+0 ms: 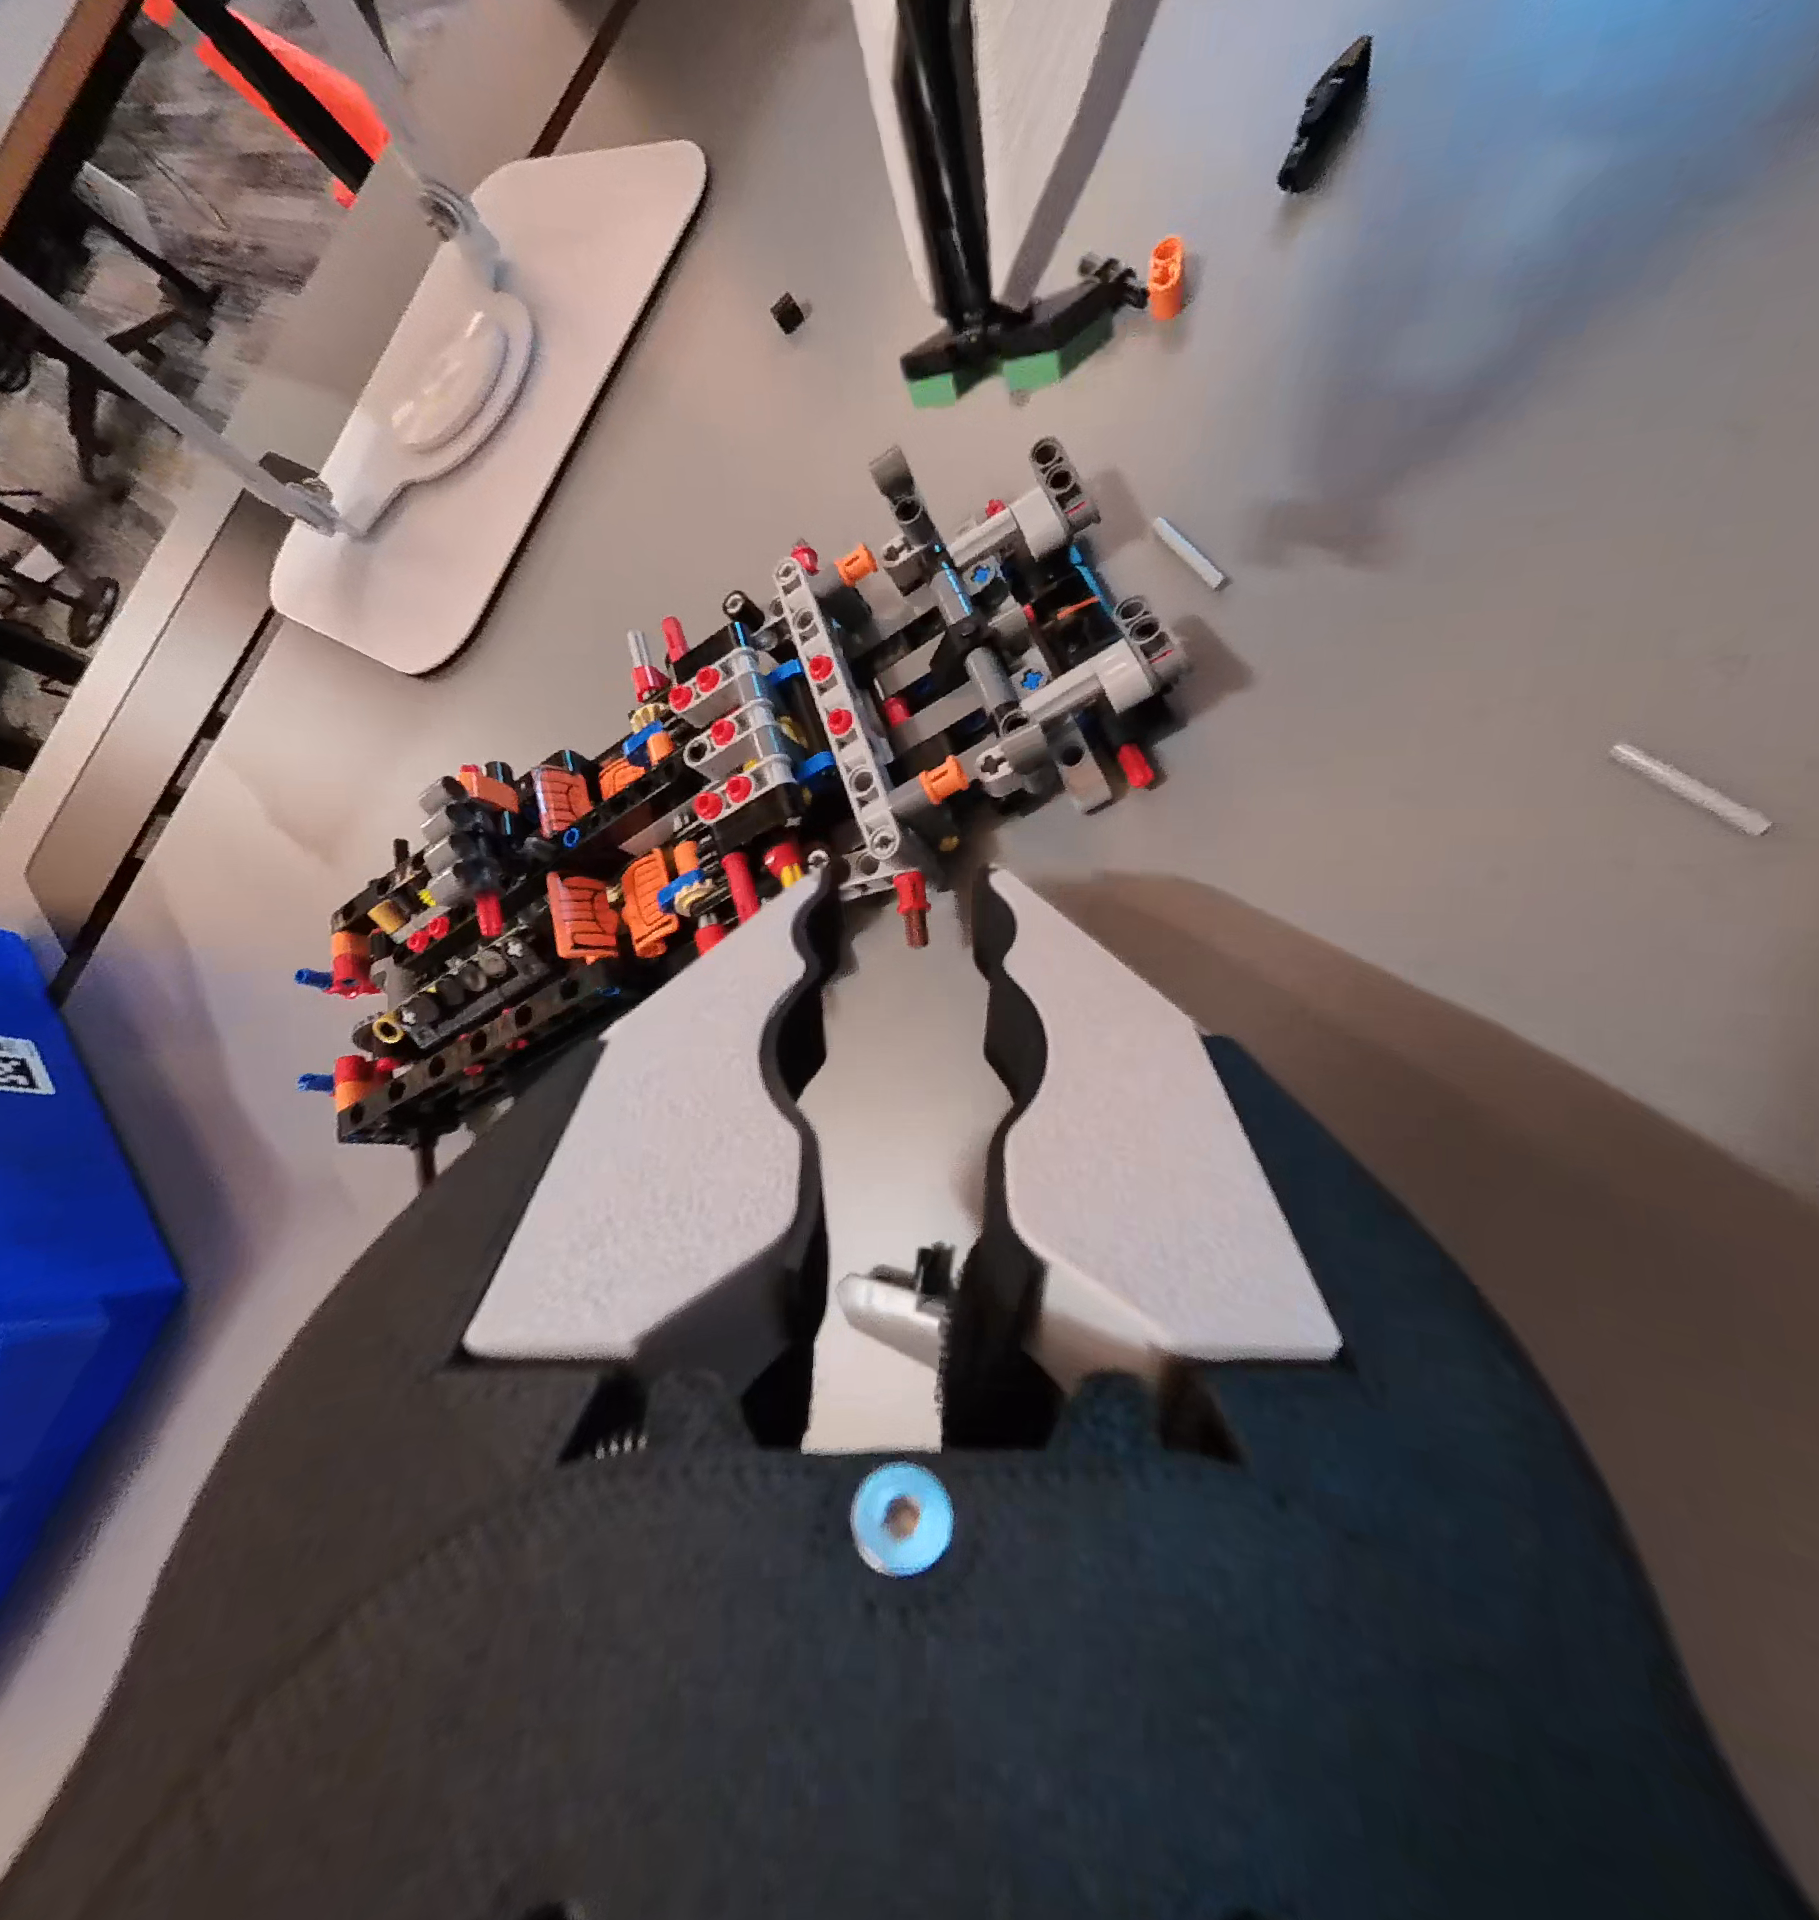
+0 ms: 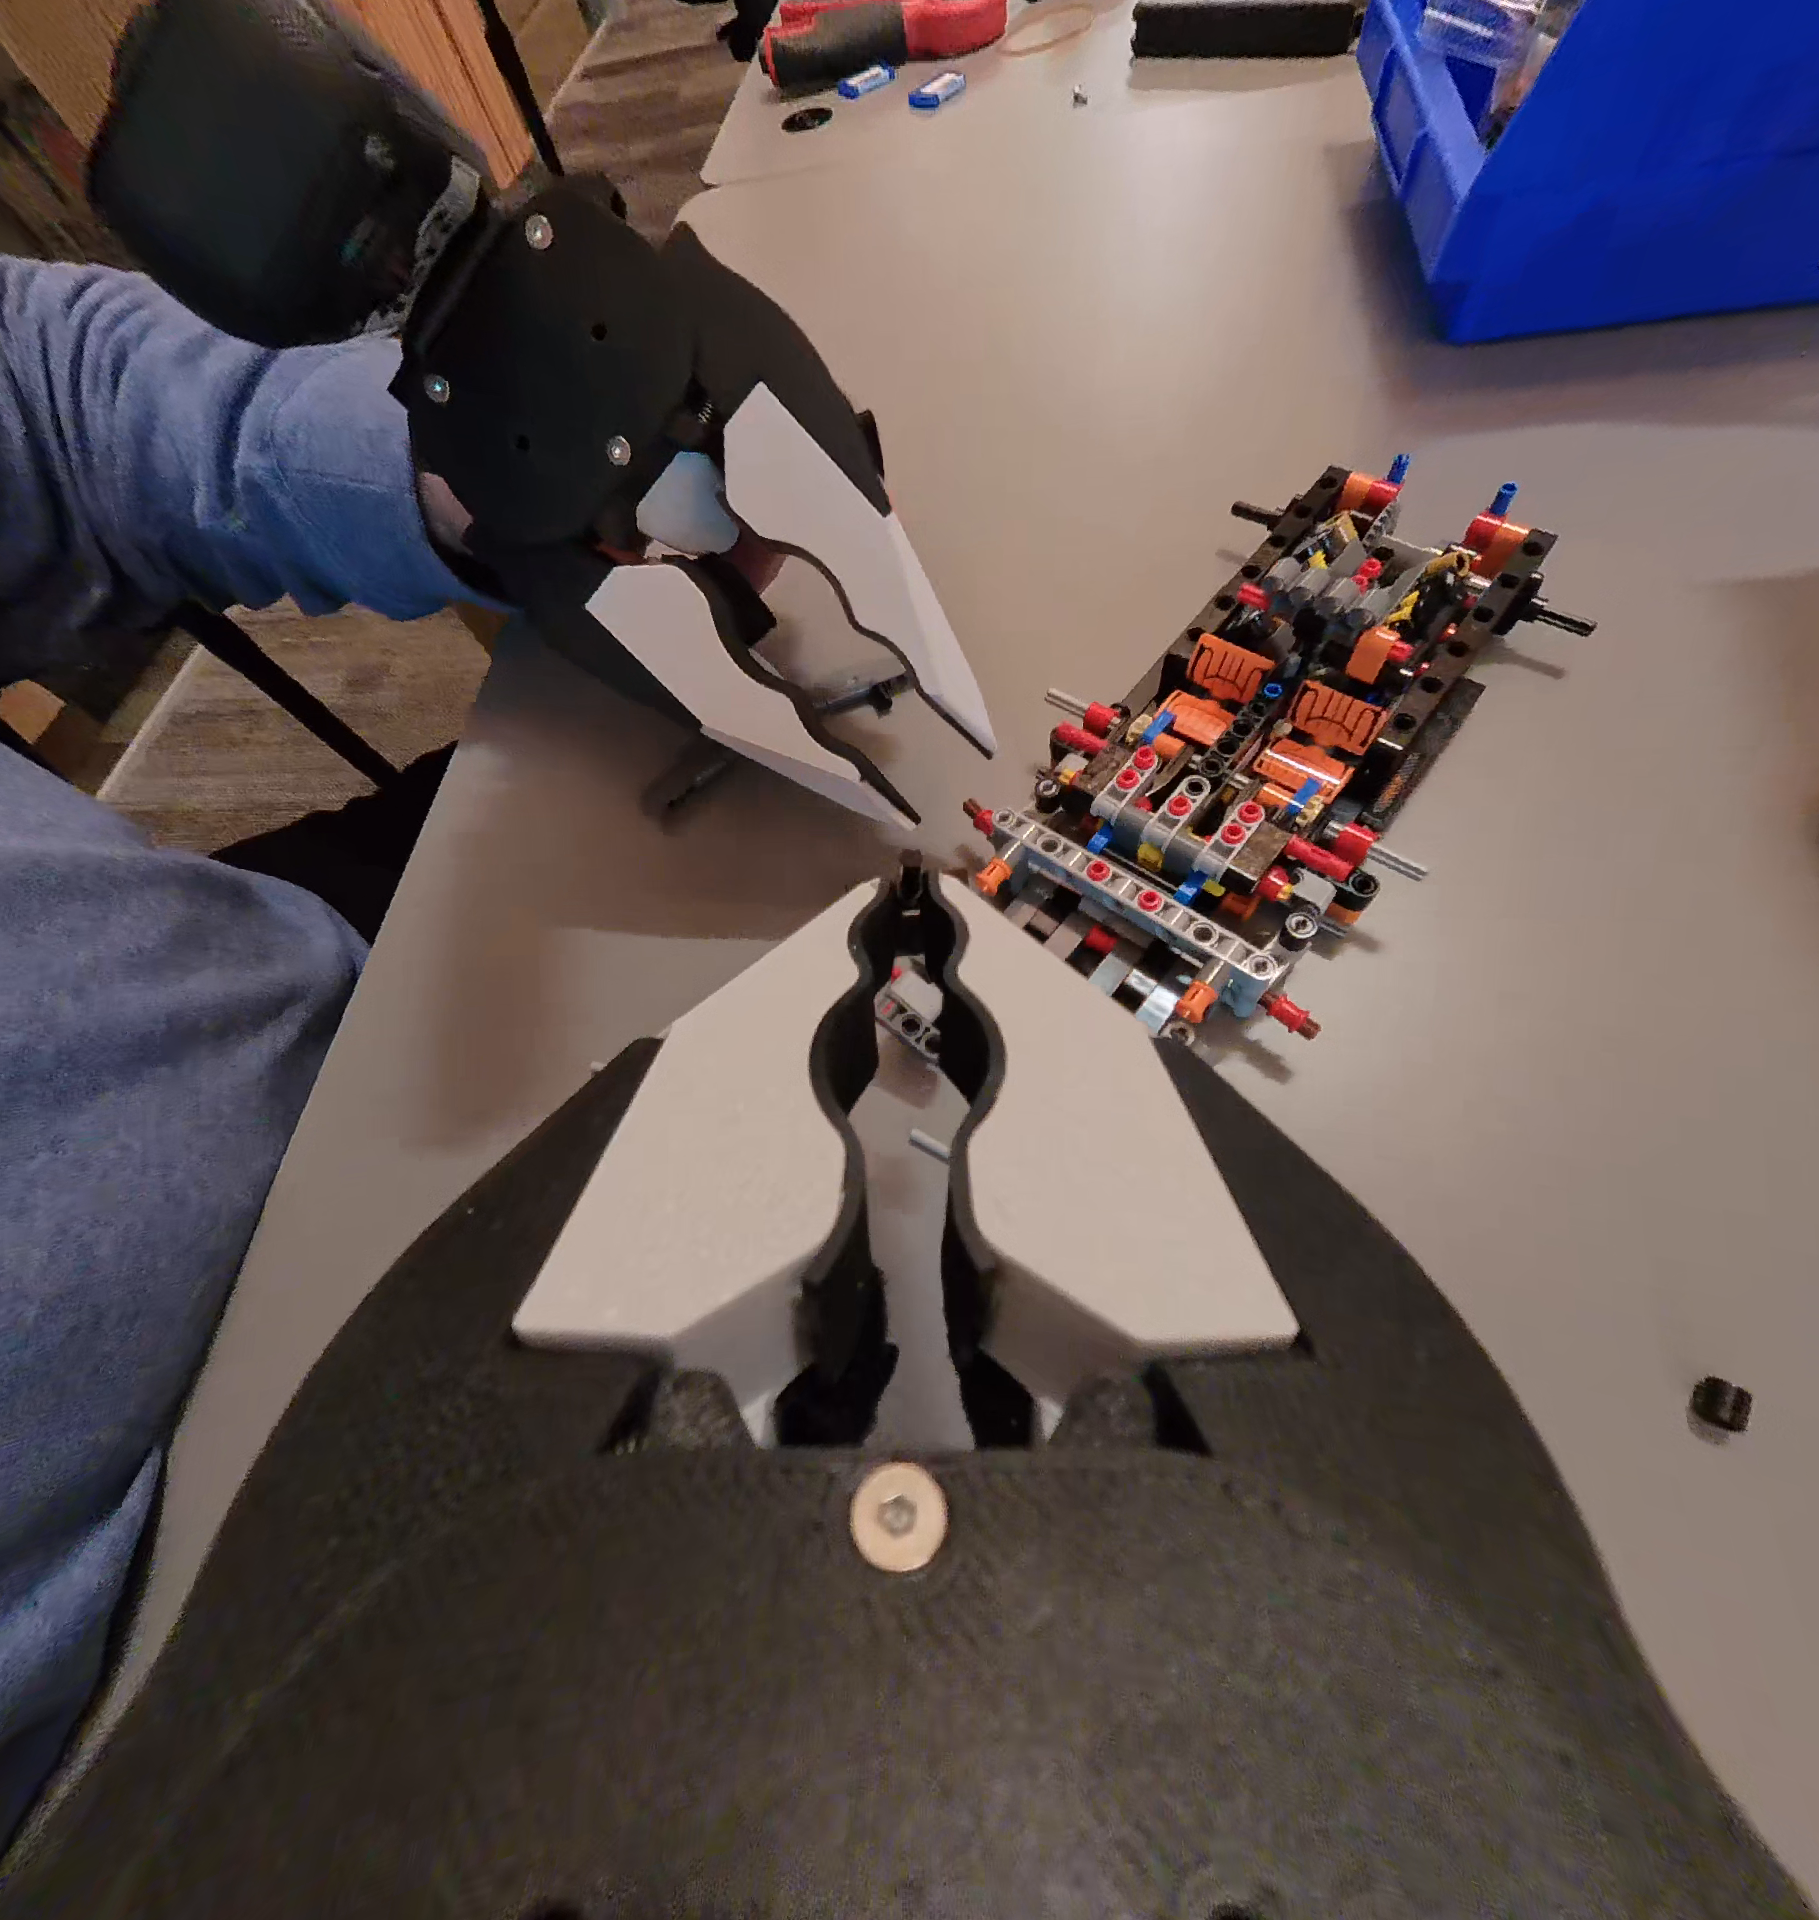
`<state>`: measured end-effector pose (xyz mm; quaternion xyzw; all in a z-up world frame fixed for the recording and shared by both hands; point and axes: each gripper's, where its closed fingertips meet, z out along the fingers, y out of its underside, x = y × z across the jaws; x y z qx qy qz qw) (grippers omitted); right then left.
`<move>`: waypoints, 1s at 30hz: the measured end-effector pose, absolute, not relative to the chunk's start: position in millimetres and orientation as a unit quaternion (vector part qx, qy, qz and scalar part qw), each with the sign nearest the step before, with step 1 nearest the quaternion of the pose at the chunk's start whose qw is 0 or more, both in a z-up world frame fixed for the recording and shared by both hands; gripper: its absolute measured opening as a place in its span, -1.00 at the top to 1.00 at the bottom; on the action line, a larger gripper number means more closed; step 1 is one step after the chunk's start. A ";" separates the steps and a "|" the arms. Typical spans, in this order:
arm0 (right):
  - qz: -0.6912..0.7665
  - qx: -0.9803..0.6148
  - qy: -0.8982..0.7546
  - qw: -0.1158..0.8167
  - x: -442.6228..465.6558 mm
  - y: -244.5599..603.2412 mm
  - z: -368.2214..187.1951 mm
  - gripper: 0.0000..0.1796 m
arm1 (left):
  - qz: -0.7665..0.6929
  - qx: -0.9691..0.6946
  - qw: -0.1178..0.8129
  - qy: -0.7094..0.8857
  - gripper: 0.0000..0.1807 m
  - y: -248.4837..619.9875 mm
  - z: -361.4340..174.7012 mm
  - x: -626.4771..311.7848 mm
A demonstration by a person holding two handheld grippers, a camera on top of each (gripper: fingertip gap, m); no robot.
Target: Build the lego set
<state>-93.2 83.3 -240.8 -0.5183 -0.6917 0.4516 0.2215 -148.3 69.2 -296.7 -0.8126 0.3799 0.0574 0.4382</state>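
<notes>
The half-built lego chassis (image 1: 780, 769), black and grey with orange seats and red pins, lies on the grey table (image 1: 1507, 623); it also shows in the right wrist view (image 2: 1279, 748). My left gripper (image 1: 905, 883) is open and empty, its tips on either side of a red pin (image 1: 915, 914) at the chassis' near edge; it also shows in the right wrist view (image 2: 952, 784). My right gripper (image 2: 910, 883) is shut on a small black lego piece (image 2: 910, 878) just off the chassis' front corner. In the left wrist view that piece (image 1: 1030, 327) looks black with green parts, next to an orange connector (image 1: 1165, 275).
A blue bin (image 2: 1632, 177) stands beyond the chassis. A white mat (image 1: 531, 343) carries a clear stand. Two loose grey axles (image 1: 1689, 790) (image 1: 1187, 553) and small black parts (image 1: 789, 312) (image 2: 1718, 1408) lie on the table. A blue sleeve (image 2: 157, 468) is at the table's left edge. Across from one pair of fingers to the other is roughly 8 cm. About 12 cm separates my right fingertips from the orange connector (image 1: 1165, 275).
</notes>
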 end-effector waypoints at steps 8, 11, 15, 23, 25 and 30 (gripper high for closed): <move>0.453 -0.522 -0.688 0.221 -100.6 90.1 -237.0 0.98 | 0.055 -0.822 0.442 0.354 0.73 71.4 -299.6 -164.7; 0.456 -0.530 -0.684 0.207 -105.1 95.7 -235.7 0.98 | 0.061 -0.822 0.445 0.351 0.73 71.6 -297.1 -167.5; 0.472 -0.561 -0.661 0.161 -117.7 101.4 -239.8 0.97 | 0.071 -0.820 0.447 0.350 0.73 72.5 -293.1 -170.8; 0.466 -0.616 -0.623 0.125 -136.9 112.0 -253.8 0.98 | 0.065 -0.816 0.451 0.357 0.75 74.8 -288.7 -175.3; 0.465 -0.630 -0.612 0.115 -138.1 114.5 -257.5 0.98 | 0.060 -0.808 0.460 0.365 0.77 76.1 -285.1 -166.9; 0.478 -0.639 -0.593 0.104 -142.9 113.6 -254.3 0.98 | 0.061 -0.794 0.484 0.362 0.71 90.1 -274.6 -146.1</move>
